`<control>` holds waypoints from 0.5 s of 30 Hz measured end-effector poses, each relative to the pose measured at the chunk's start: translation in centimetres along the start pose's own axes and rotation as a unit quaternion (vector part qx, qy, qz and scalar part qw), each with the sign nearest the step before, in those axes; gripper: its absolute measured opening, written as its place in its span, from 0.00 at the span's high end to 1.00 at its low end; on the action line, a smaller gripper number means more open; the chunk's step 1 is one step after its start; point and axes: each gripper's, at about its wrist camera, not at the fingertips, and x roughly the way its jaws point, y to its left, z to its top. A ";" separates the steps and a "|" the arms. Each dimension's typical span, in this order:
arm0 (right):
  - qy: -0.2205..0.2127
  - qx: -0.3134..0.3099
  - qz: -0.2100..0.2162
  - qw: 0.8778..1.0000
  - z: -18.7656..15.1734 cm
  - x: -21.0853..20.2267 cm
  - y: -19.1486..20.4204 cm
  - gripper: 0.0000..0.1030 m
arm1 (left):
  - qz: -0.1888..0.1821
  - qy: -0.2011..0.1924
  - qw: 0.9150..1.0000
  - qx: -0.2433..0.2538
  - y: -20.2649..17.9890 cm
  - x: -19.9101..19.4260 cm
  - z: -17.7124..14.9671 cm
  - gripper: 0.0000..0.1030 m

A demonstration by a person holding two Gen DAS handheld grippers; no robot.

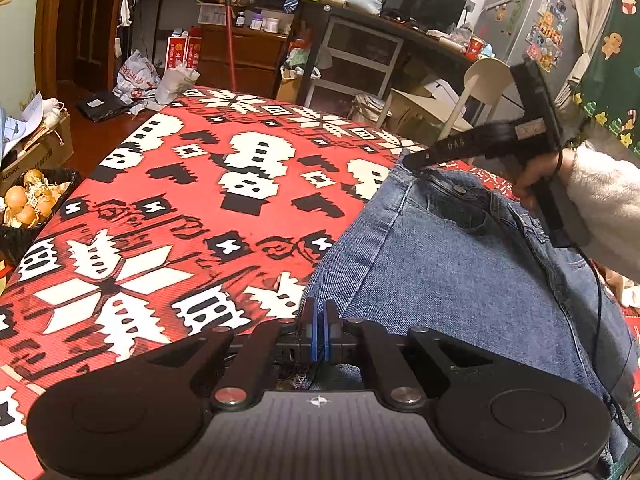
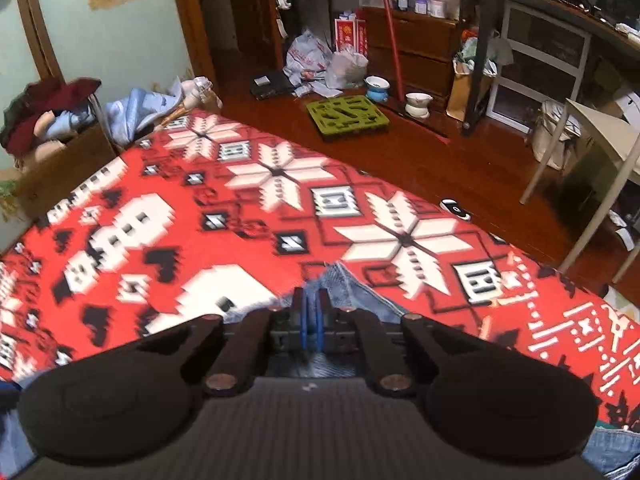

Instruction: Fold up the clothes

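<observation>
Both clamped on jeans (image 1: pixel 460 272) over the red cloth (image 1: pixel 180 200), left gripper (image 1: pixel 320 320) at a hem, right gripper (image 2: pixel 311 312) at the waistband; could slip free if tugged unevenly.

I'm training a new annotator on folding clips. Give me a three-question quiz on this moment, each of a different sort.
1. True or false: the left tongs stand wide open above the jeans.
2. Which part of the jeans do the right tongs pinch? A) a leg hem B) the waistband corner by the metal button C) a back pocket
3. Fill in: the jeans lie on a red, white and black patterned ______.

Key
1. False: their blue pads are together on the denim's edge.
2. B
3. cloth
</observation>
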 end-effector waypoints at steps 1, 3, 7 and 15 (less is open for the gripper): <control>-0.002 0.008 -0.002 1.000 0.0 0.1 -0.3 0.96 | 0.000 0.000 1.000 0.000 0.0 0.0 0.0 0.95; -0.006 0.021 -0.006 1.000 0.3 0.5 -0.6 0.98 | 0.000 0.001 1.000 0.001 -0.1 0.1 0.1 0.95; -0.006 0.035 -0.014 0.999 1.1 0.6 -0.8 0.97 | 0.004 0.004 1.000 0.011 -0.5 0.1 0.1 0.95; -0.003 0.011 0.008 1.000 0.7 -5.6 0.1 0.87 | 0.016 0.012 1.000 0.011 -1.0 0.3 0.4 0.95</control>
